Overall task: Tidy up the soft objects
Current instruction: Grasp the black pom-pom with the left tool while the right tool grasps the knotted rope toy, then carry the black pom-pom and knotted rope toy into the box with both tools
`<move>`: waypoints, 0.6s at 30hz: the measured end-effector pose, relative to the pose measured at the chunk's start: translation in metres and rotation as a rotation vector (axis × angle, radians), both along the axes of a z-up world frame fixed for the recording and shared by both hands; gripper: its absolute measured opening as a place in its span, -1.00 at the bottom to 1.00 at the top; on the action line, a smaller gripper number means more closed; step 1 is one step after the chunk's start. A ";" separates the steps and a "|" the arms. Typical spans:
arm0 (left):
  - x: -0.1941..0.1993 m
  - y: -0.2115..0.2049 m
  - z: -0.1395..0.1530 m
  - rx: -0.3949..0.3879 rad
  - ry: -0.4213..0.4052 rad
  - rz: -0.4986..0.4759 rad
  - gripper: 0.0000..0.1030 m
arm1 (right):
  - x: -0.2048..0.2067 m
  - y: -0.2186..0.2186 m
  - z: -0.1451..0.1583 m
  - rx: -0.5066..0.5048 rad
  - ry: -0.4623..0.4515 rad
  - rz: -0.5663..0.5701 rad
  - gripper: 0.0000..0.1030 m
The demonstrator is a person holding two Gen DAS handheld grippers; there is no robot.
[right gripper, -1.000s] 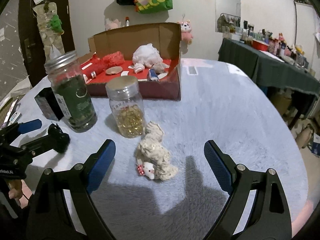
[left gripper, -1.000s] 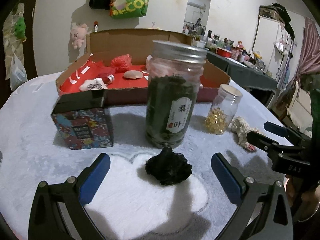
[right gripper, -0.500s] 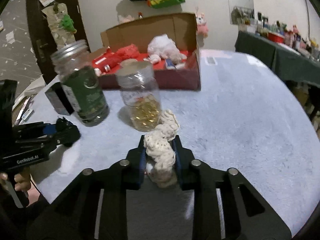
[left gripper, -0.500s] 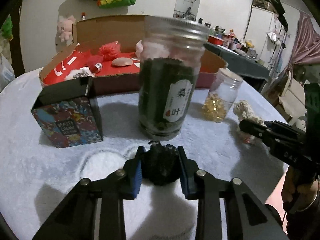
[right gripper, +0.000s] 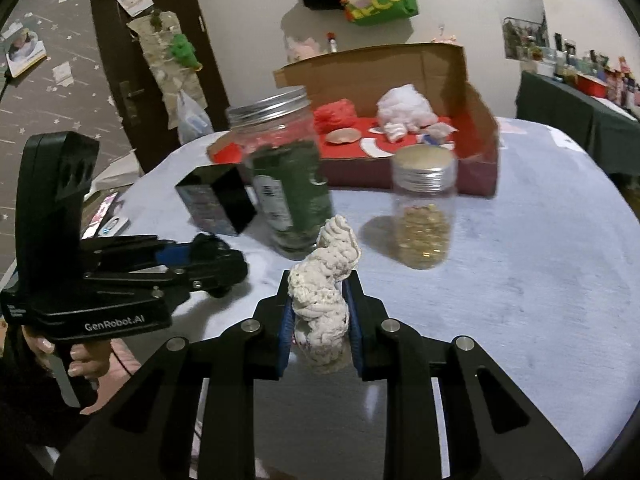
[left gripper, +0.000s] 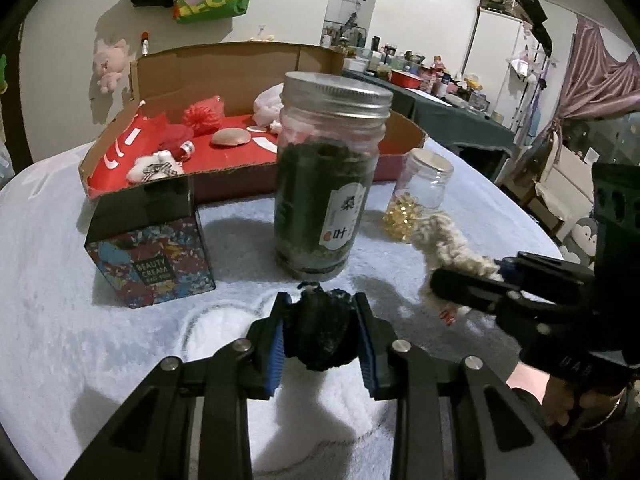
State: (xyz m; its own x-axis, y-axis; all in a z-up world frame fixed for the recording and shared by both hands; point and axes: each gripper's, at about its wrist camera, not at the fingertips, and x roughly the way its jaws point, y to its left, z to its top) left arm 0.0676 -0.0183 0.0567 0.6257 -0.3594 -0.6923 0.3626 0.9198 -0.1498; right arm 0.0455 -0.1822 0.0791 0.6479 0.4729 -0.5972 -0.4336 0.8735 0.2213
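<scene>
Left hand-held gripper (left gripper: 320, 330) clamps a black puff (left gripper: 322, 334); right hand-held gripper (right gripper: 319, 314) clamps a cream knit (right gripper: 325, 280). The tall jar (left gripper: 326, 184) at twelve o'clock could be knocked over.

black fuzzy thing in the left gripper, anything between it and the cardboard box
Yes. The tall jar of green leaves stands directly ahead of the left gripper and its black soft object, blocking the straight line to the cardboard box. Going over or around it looks necessary.

Jar (left gripper: 330, 184) right of box (left gripper: 150, 240)
</scene>
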 end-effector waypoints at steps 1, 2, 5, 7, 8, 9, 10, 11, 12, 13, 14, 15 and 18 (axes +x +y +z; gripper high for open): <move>0.001 0.000 0.000 -0.003 0.002 -0.004 -0.37 | 0.002 0.003 0.001 -0.004 0.000 0.004 -0.57; 0.001 -0.001 0.001 -0.006 0.002 -0.009 -0.37 | 0.004 0.006 0.001 -0.011 0.001 0.009 -0.57; 0.002 -0.002 0.003 -0.006 -0.007 -0.022 -0.37 | 0.006 0.009 0.001 -0.010 0.008 0.019 -0.57; 0.003 -0.003 0.003 -0.007 -0.009 -0.025 -0.37 | 0.008 0.010 0.001 -0.011 0.013 0.023 -0.57; 0.004 -0.002 0.003 -0.009 -0.008 -0.025 -0.37 | 0.008 0.010 0.001 -0.012 0.014 0.024 -0.57; 0.005 -0.001 0.003 -0.010 -0.007 -0.024 -0.37 | 0.009 0.010 0.000 -0.013 0.018 0.026 -0.57; 0.006 -0.001 0.003 -0.010 -0.005 -0.024 -0.37 | 0.010 0.010 0.000 -0.014 0.019 0.027 -0.57; 0.006 -0.001 0.003 -0.010 -0.006 -0.025 -0.37 | 0.010 0.010 0.000 -0.013 0.020 0.027 -0.57; 0.006 -0.001 0.002 -0.010 -0.005 -0.025 -0.37 | 0.011 0.010 0.000 -0.013 0.022 0.029 -0.57; 0.006 -0.001 0.002 -0.010 -0.005 -0.024 -0.37 | 0.010 0.010 0.000 -0.014 0.021 0.028 -0.57; 0.006 -0.002 0.002 -0.011 -0.004 -0.025 -0.37 | 0.010 0.010 -0.001 -0.016 0.022 0.028 -0.57; 0.006 -0.001 0.001 -0.010 -0.004 -0.025 -0.37 | 0.011 0.010 -0.001 -0.018 0.022 0.027 -0.57; 0.006 -0.001 0.001 -0.006 -0.003 -0.019 -0.37 | 0.011 0.010 -0.002 -0.021 0.025 0.024 -0.57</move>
State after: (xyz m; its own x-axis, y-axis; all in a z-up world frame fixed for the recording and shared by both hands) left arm 0.0734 -0.0188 0.0574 0.6205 -0.3758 -0.6883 0.3807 0.9117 -0.1546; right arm 0.0560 -0.1719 0.0767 0.6212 0.4757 -0.6227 -0.4495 0.8672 0.2141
